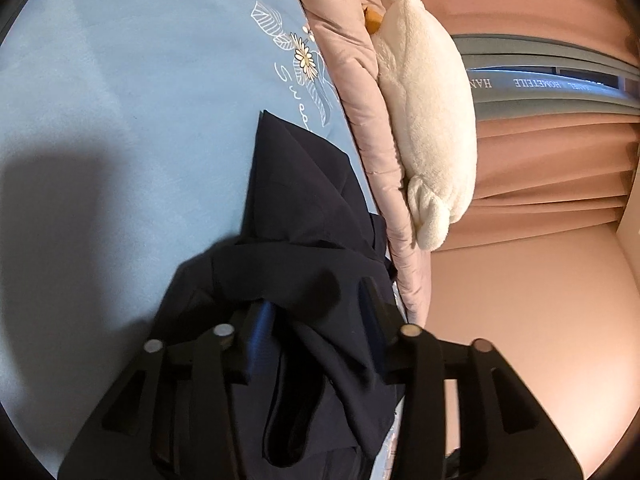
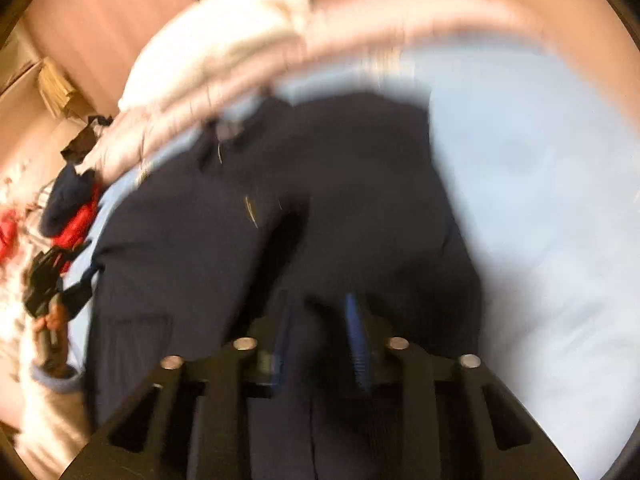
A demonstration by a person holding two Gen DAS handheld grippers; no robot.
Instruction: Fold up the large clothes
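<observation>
A large dark navy garment lies on a light blue bed sheet. In the left wrist view a bunched fold of it sits between the fingers of my left gripper. The jaws stand apart and both blue pads show. The right wrist view is blurred. There the garment spreads wide over the sheet, and my right gripper is low over its near part, fingers apart with dark cloth in the gap. The left gripper also shows at the left edge, held in a hand.
A pink quilt and a white plush toy run along the bed's far side, with pink curtains behind. In the right wrist view, red and dark clothes lie beyond the bed's left edge.
</observation>
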